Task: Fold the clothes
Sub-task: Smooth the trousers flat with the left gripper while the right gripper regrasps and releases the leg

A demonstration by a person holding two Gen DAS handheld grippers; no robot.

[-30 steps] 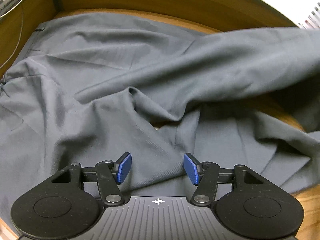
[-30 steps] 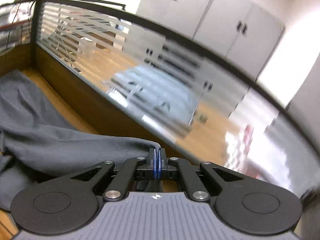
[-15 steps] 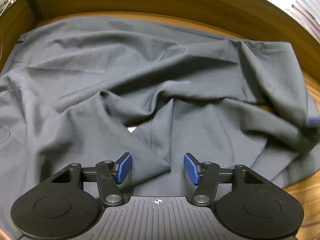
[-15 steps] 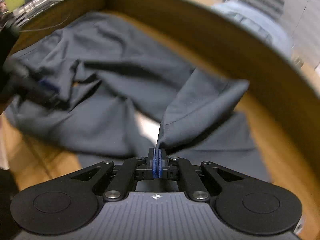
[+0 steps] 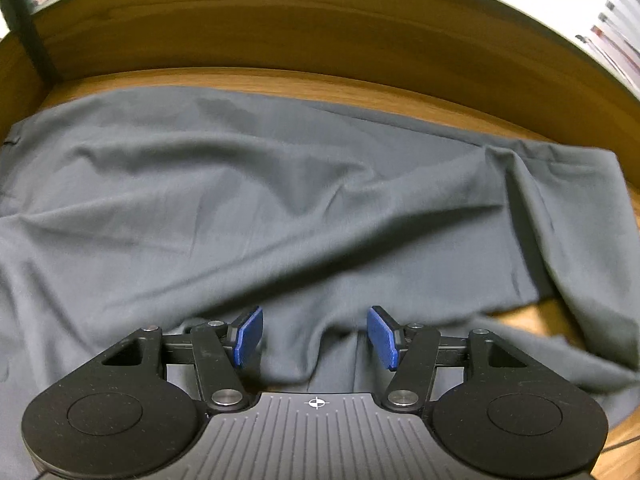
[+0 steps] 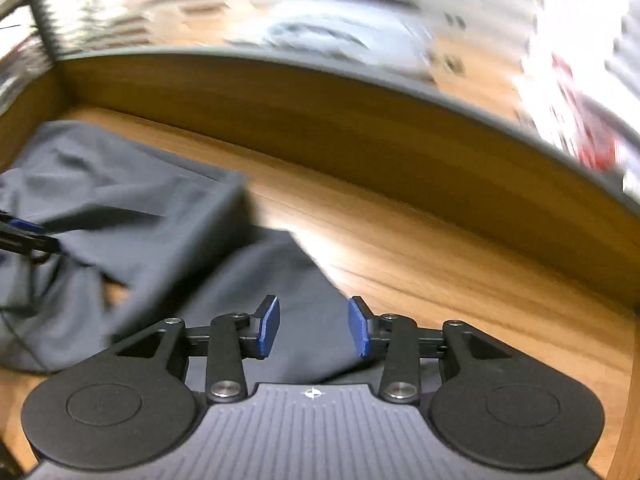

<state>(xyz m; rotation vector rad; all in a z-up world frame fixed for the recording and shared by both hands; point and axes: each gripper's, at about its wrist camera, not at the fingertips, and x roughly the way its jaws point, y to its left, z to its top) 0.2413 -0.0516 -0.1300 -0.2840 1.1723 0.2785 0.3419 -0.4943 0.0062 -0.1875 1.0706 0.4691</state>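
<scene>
A dark grey garment [image 5: 280, 208] lies spread and wrinkled across the wooden table, one layer laid over another toward the right. My left gripper [image 5: 315, 334] hovers open just above its near part, a fold of cloth below the blue pads. In the right wrist view the same garment [image 6: 160, 232] covers the left half, its right end by my right gripper [image 6: 313, 328], which is open with only cloth beneath it. The left gripper's tip [image 6: 24, 234] shows at the far left edge there.
A wooden back wall [image 5: 320, 32] borders the table behind the garment, with a striped glass partition [image 6: 280, 8] above it. Bare tabletop [image 6: 460, 256] stretches to the right of the garment. A dark post [image 5: 28, 32] stands at the back left corner.
My right gripper carried the garment's end down over the rest, then opened and let it go. The cloth now lies flatter. My left gripper stayed open and drew slightly nearer.
</scene>
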